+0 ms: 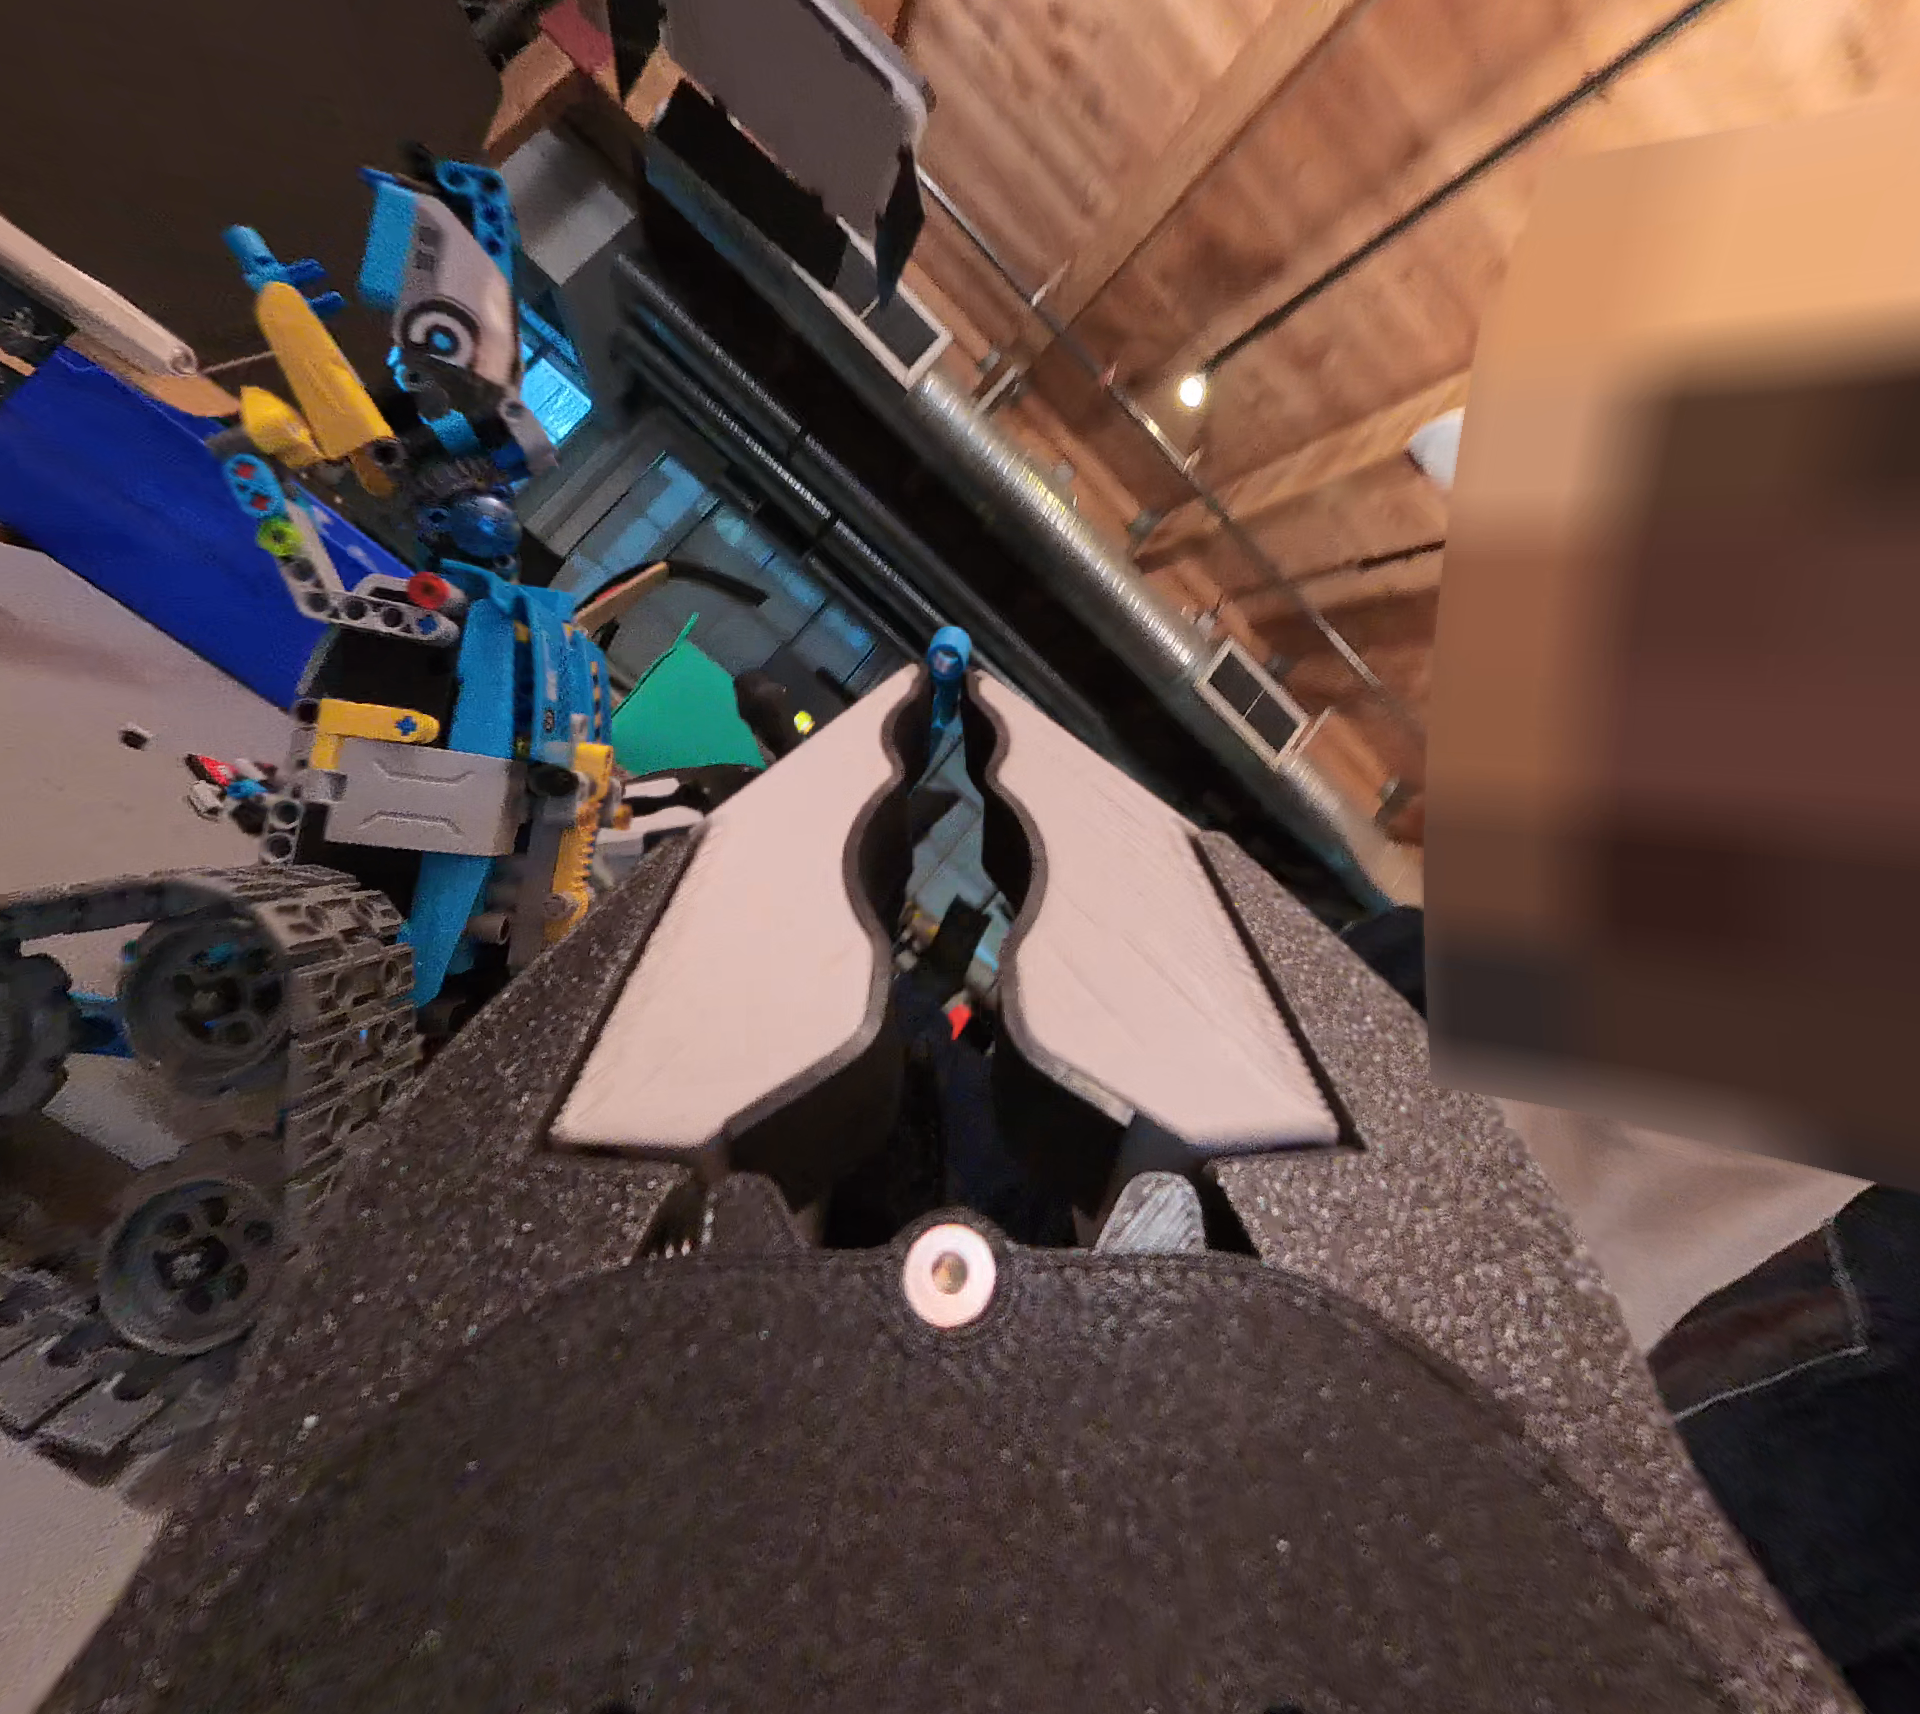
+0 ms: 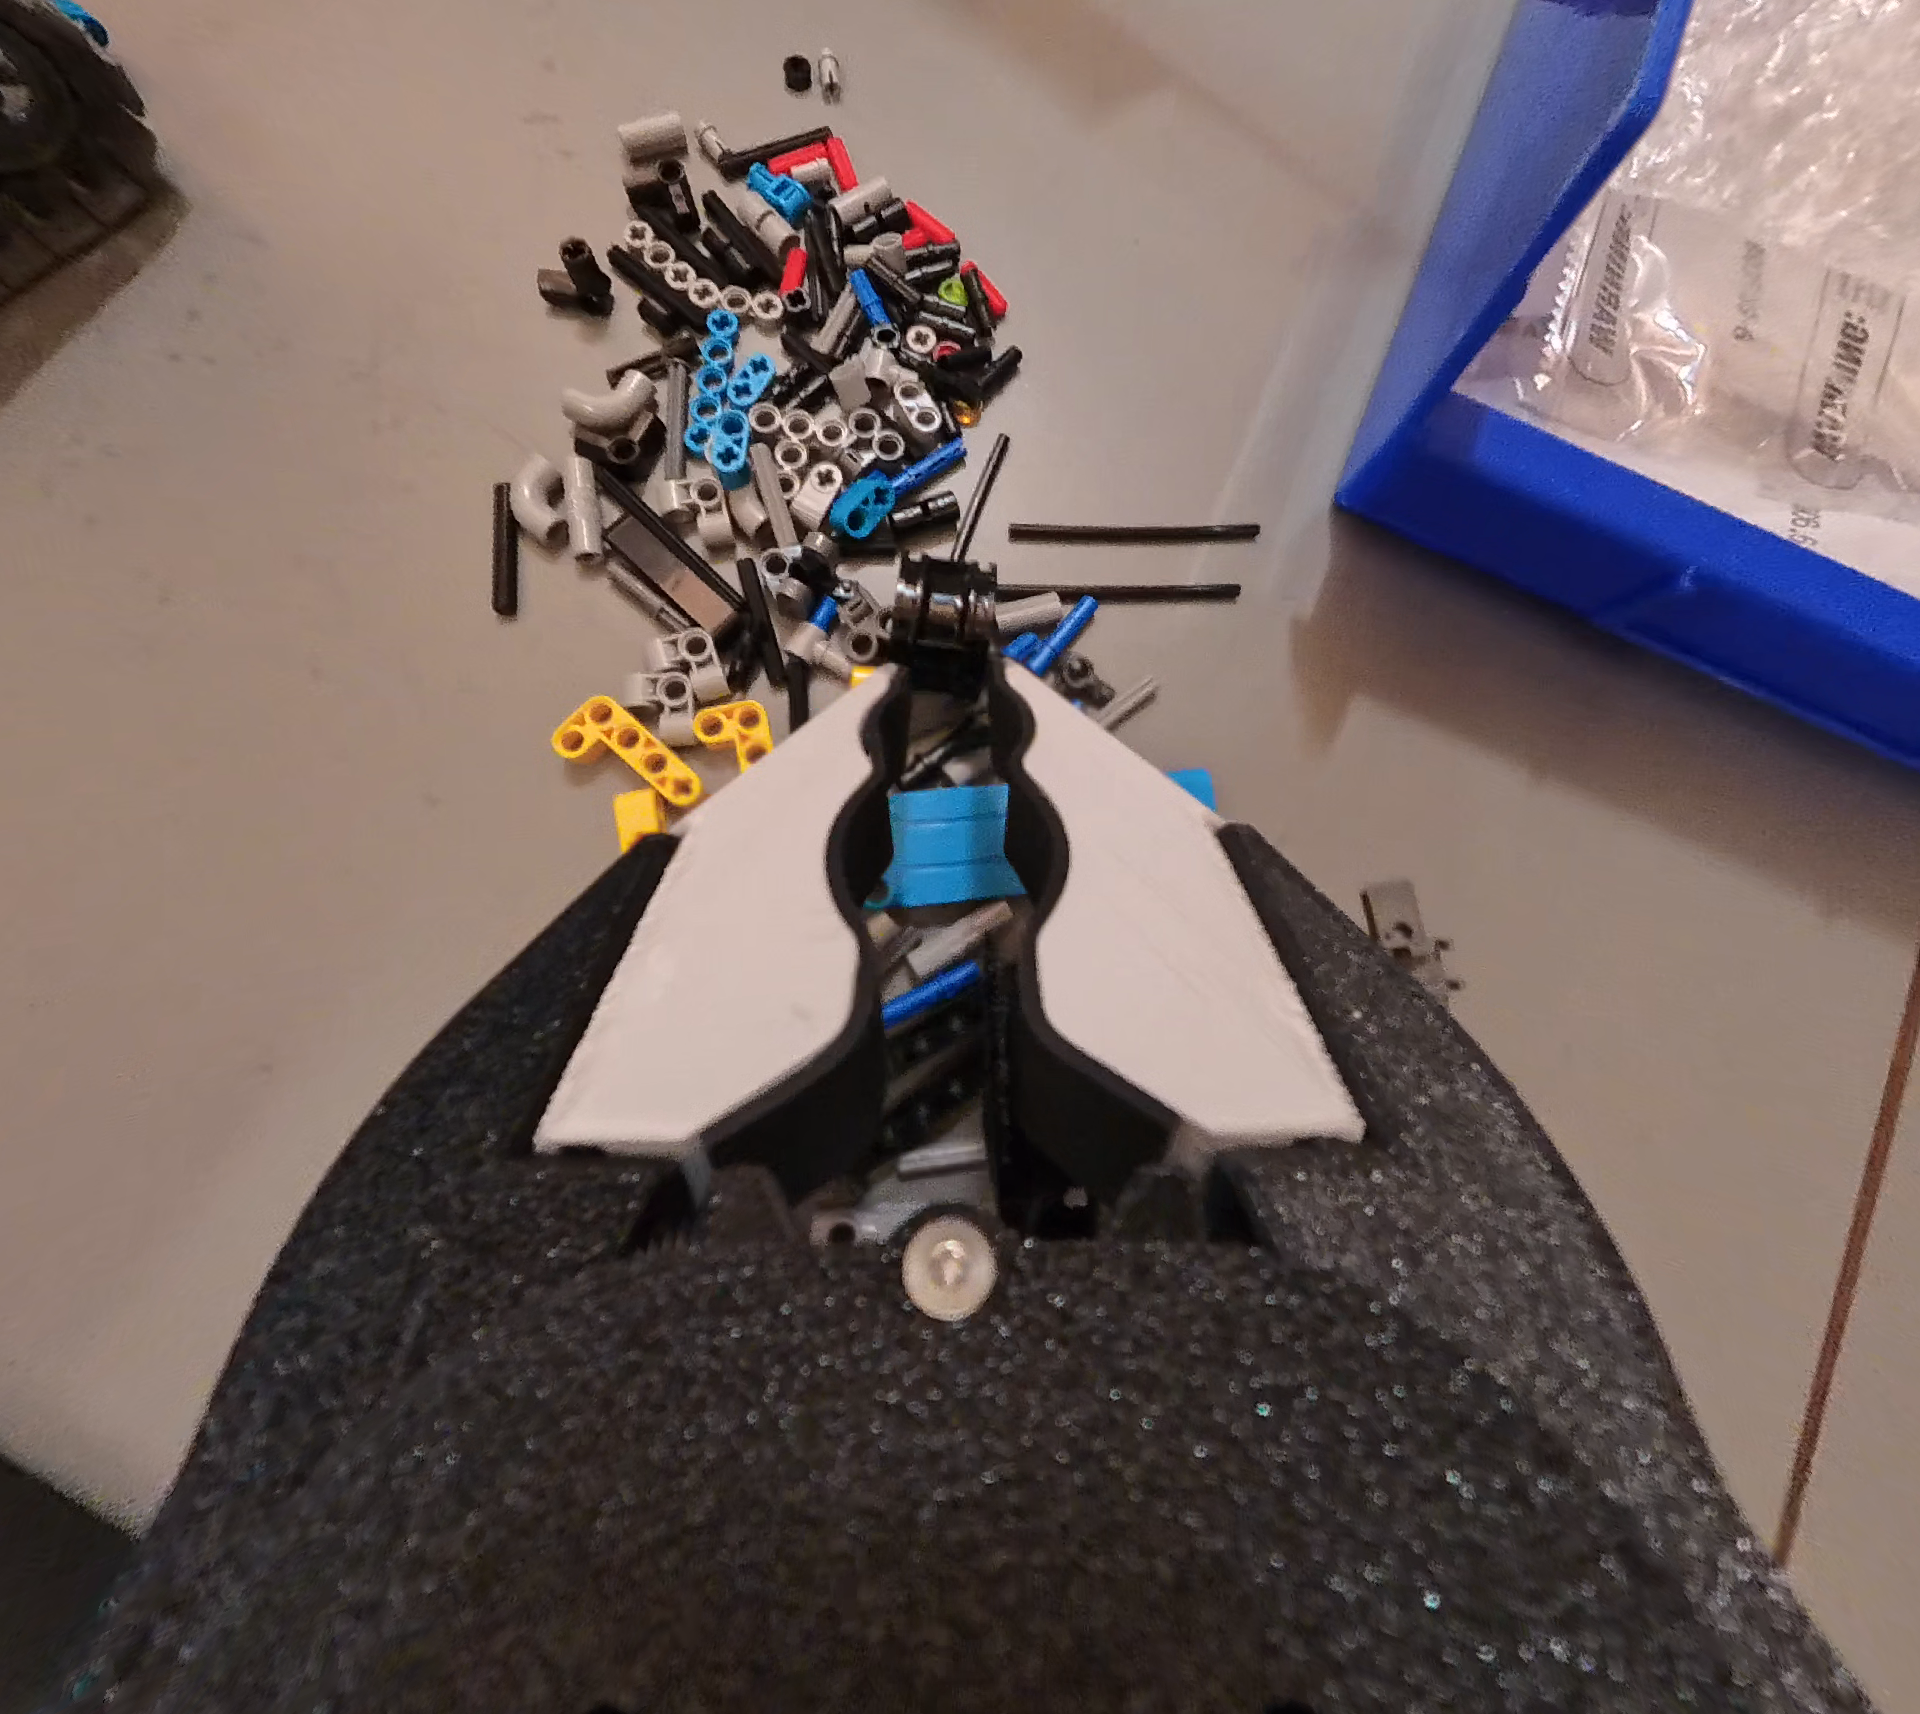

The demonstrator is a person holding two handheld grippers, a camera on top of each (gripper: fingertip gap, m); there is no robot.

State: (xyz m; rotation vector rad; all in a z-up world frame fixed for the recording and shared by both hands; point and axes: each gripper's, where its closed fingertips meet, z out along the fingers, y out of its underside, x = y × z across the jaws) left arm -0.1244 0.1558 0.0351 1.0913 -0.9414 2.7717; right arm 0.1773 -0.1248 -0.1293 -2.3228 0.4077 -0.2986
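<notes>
Left wrist view is showing the left gripper (image 1: pixel 943 688) tilting upward toward a wooden ceiling (image 1: pixel 1195 54), its fingers pressing together on a thin blue pin (image 1: pixel 945 677) whose round end is poking out just past the tips. Off to the left of the fingers, a toy robot (image 1: pixel 457 625) of blue, yellow and grey building pieces is standing on grey tracks and wheels (image 1: pixel 208 999). Behind it a blue bin (image 1: pixel 114 501) is lying on the pale table (image 1: pixel 94 729). A mosaic patch is covering the right side.

Right wrist view is showing the right gripper (image 2: pixel 943 672) pointing down at the table (image 2: pixel 312 417), its fingers pinching a small black ringed piece (image 2: pixel 943 615) at the tips. Directly beyond and to the left of the tips, a heap of small parts (image 2: pixel 769 376) is lying spread out: grey, black, red and blue connectors. Yellow bent beams (image 2: pixel 623 745) are sitting just left of the fingers. A blue ribbed piece (image 2: pixel 951 843) is showing through the gap between them. Two thin black rods (image 2: pixel 1132 532) are lying to the right. Farther right, a blue bin (image 2: pixel 1558 210) is holding clear plastic bags (image 2: pixel 1766 210).
</notes>
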